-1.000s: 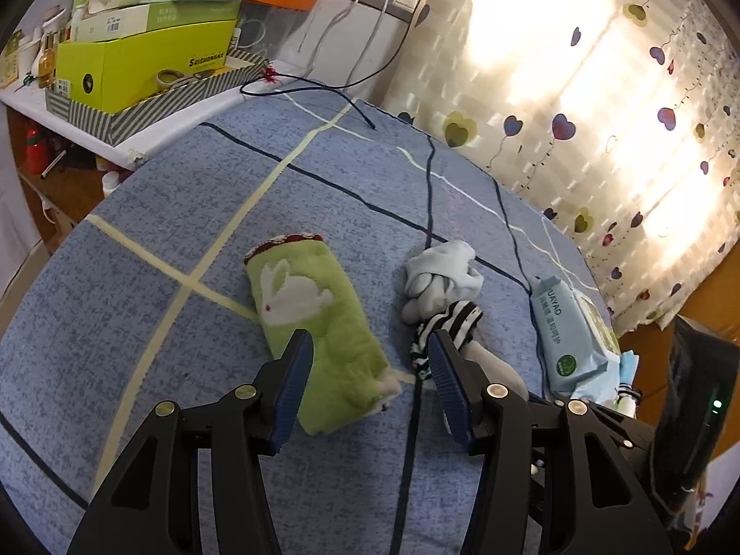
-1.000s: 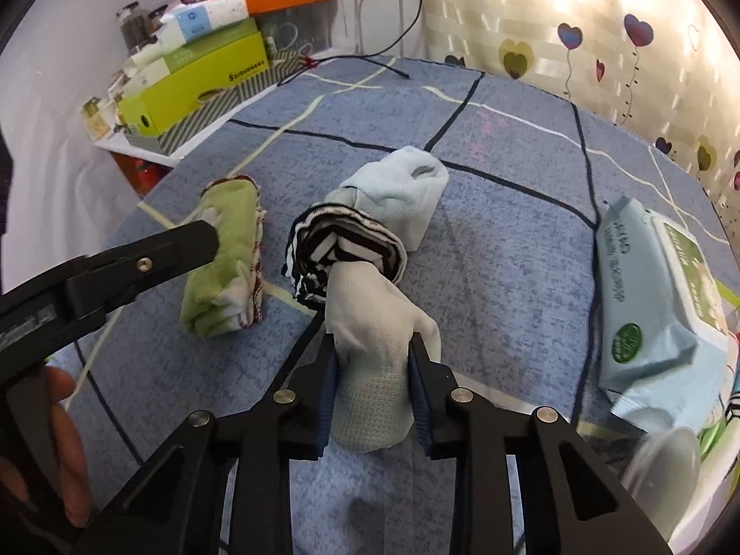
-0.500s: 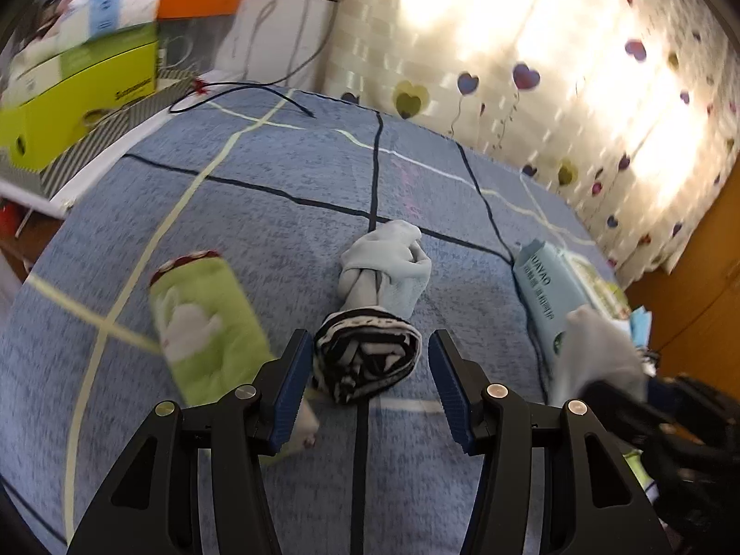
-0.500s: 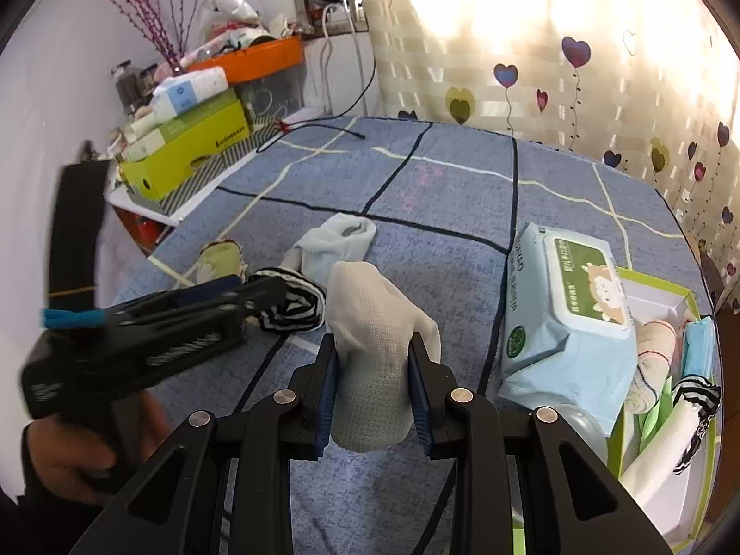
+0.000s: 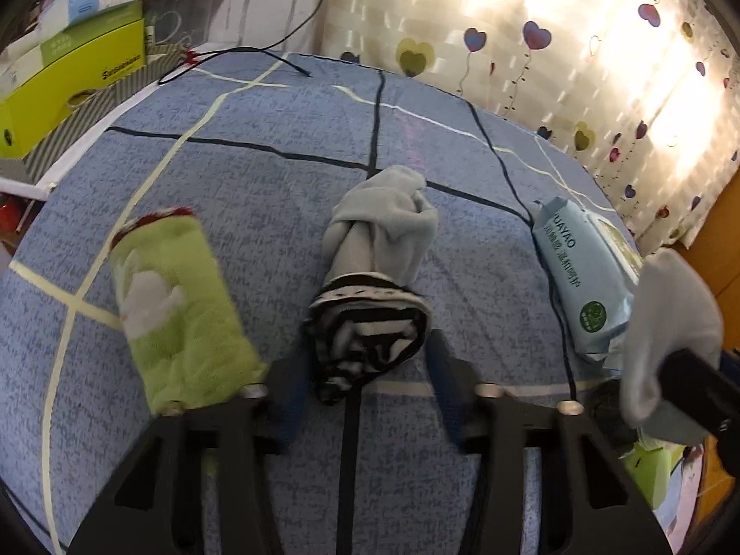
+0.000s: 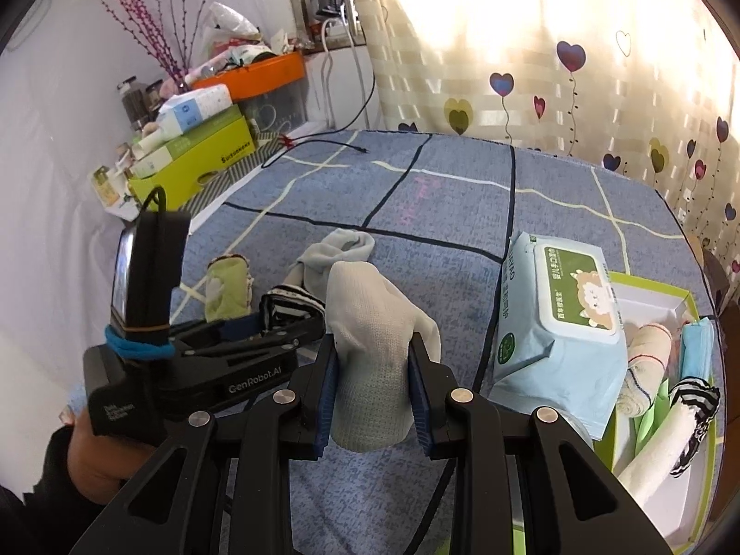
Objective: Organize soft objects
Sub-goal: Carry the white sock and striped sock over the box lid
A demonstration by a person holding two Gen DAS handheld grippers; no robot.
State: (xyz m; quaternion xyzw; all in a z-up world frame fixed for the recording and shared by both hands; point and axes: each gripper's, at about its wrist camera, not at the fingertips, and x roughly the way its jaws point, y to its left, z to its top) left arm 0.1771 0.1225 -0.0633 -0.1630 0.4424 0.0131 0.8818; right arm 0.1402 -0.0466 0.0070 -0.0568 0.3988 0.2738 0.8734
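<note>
Here, the blue checked bed (image 5: 259, 194) fronts a heart-print curtain (image 6: 578, 55); the right hand-held gripper (image 6: 372, 397) clamps a white sock (image 6: 374, 347), the left hand-held gripper (image 5: 365, 397) spread wide around the striped sock (image 5: 365, 342).

Matt knitted cloth on the pale sock (image 6: 370, 351), finely ribbed. Fuzzy terry on the green towel roll (image 5: 178, 319) (white patch smoother). Glossy crinkled plastic film around the wipes pack (image 6: 550, 347). Matt heathered weave across the blue bedsheet (image 5: 277, 185).
</note>
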